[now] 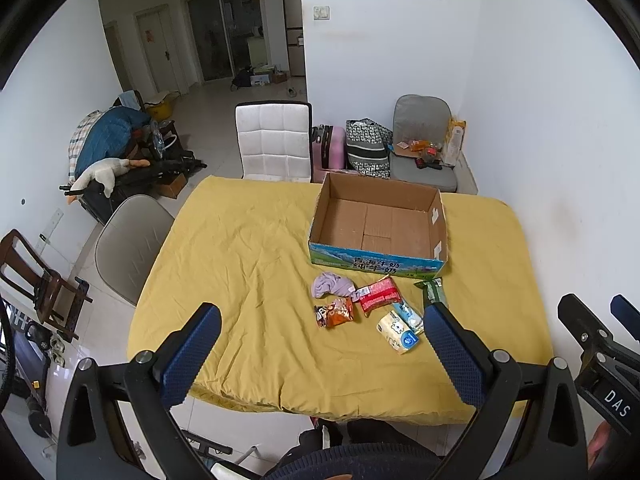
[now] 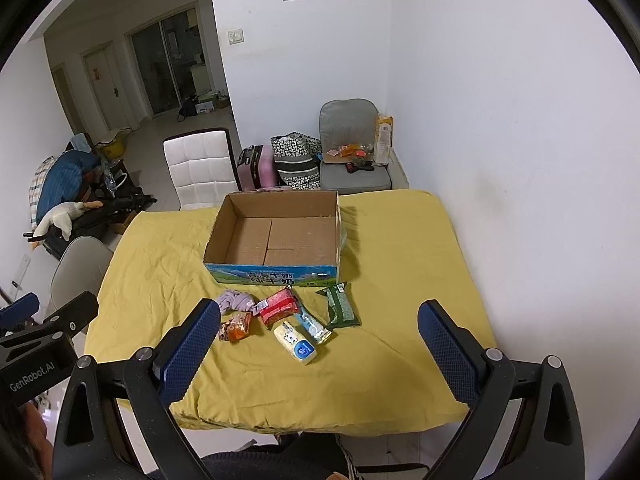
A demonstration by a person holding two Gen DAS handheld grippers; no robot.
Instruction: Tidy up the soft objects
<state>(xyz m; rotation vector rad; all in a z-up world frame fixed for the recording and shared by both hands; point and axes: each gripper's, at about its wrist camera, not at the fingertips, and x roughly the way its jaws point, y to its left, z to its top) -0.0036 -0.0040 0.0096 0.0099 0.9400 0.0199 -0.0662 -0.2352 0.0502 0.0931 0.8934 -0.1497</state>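
An open, empty cardboard box (image 1: 378, 224) (image 2: 276, 236) stands on the yellow tablecloth (image 1: 248, 264) (image 2: 400, 272). In front of it lie soft items: a purple cloth (image 1: 332, 285) (image 2: 234, 301), a red packet (image 1: 378, 294) (image 2: 279, 306), an orange snack packet (image 1: 334, 313) (image 2: 236, 328), a green packet (image 1: 433, 290) (image 2: 341, 306), a blue-white packet (image 1: 408, 314) (image 2: 314, 325) and a yellow-white tissue pack (image 1: 398, 332) (image 2: 298, 342). My left gripper (image 1: 322, 320) is open and empty, held above the near table edge. My right gripper (image 2: 320, 318) is open and empty, likewise.
A white padded chair (image 1: 274, 140) (image 2: 200, 168) stands behind the table, a beige chair (image 1: 128, 240) (image 2: 76, 268) at its left. A pink suitcase (image 1: 330, 148), a patterned bag (image 1: 366, 148) and a grey seat (image 1: 424, 140) with clutter sit behind the box. A white wall is on the right.
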